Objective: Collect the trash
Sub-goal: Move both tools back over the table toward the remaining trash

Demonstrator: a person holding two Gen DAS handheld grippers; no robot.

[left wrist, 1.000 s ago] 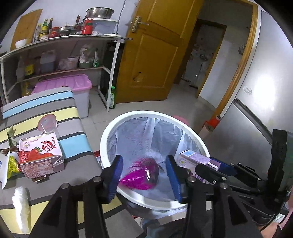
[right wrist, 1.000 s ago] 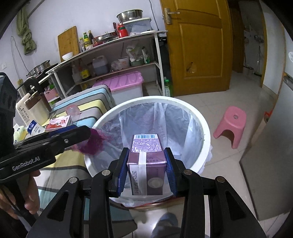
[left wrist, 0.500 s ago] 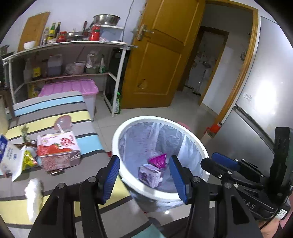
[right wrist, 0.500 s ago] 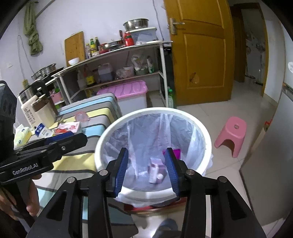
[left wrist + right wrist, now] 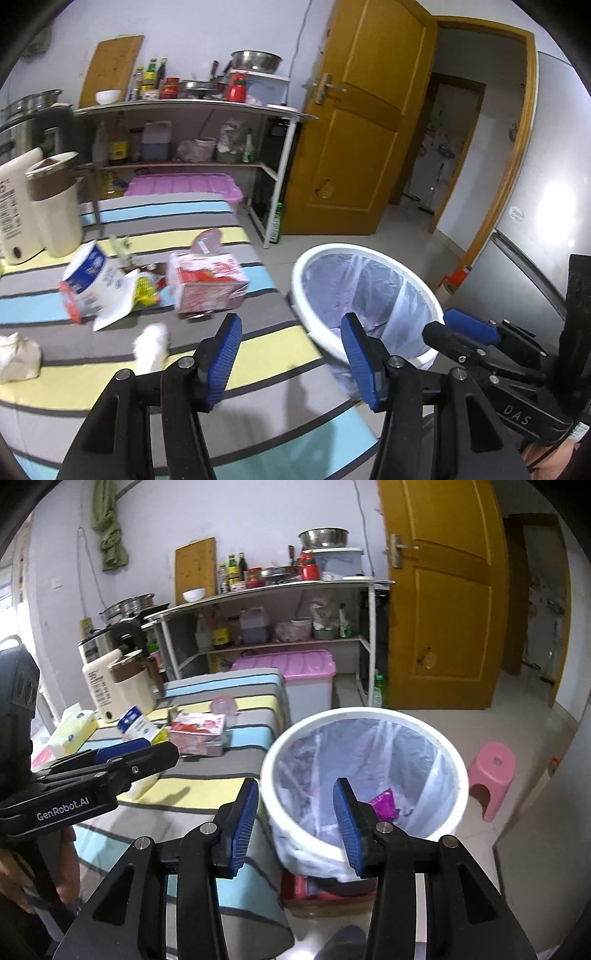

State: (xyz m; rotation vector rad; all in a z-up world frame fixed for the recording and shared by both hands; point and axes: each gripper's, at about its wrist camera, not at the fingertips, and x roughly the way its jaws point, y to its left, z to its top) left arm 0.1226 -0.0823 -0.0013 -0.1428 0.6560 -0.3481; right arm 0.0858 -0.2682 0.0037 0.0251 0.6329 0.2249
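Observation:
A white trash bin [image 5: 369, 716] with a clear liner stands beside the striped table [image 5: 184, 354]; a magenta wrapper [image 5: 384, 806] lies inside it. The bin also shows in the left wrist view [image 5: 332, 251]. My left gripper [image 5: 290, 356] is open and empty over the table's edge. My right gripper [image 5: 293, 821] is open and empty at the bin's near rim. On the table lie a strawberry milk carton [image 5: 207, 282], a blue-and-white pouch [image 5: 94, 286], a yellow wrapper [image 5: 146, 291], a white crumpled tissue [image 5: 149, 347] and another tissue [image 5: 16, 356].
A cream container with a brown lid [image 5: 55, 206] and a white bottle [image 5: 13, 206] stand at the table's back left. A pink-lidded storage box [image 5: 295, 668] and a shelf rack [image 5: 280, 590] stand behind. A pink stool [image 5: 493, 775] sits on the floor right of the bin.
The right gripper opened and dropped the purple carton into the bin. The left gripper let the magenta wrapper fall in. Both grippers pulled back; the left swung left toward the table.

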